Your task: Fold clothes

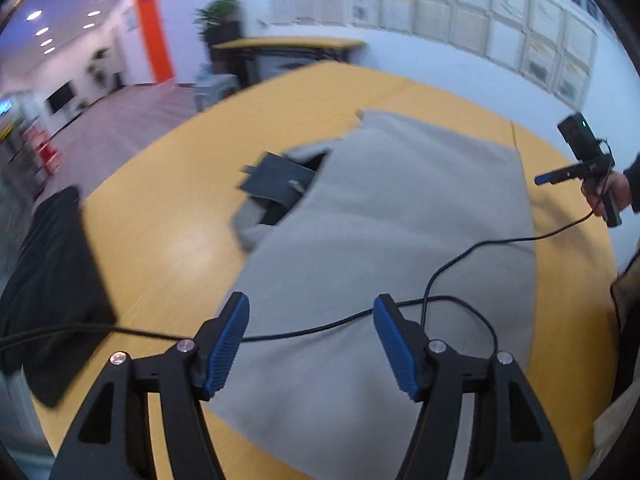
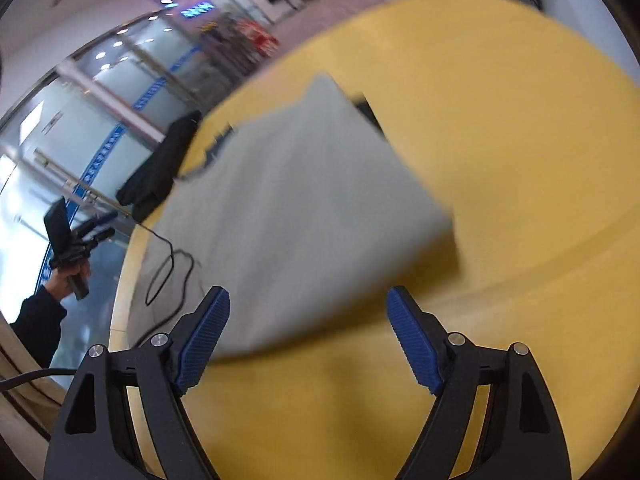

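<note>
grey garment [image 1: 392, 216] spread mid-frame on the bench [image 1: 168, 184]; left tongs [image 1: 311, 344] and right tongs [image 2: 308, 336] both gape, empty. risk: the loose cable [image 1: 460, 264] lying across the cloth may snag a fold.

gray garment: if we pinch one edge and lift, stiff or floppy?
Likely floppy: the gray garment lies flat on the table, drooping softly at its folded edges. Probably light and thin. The cable across it may drag along.
</note>
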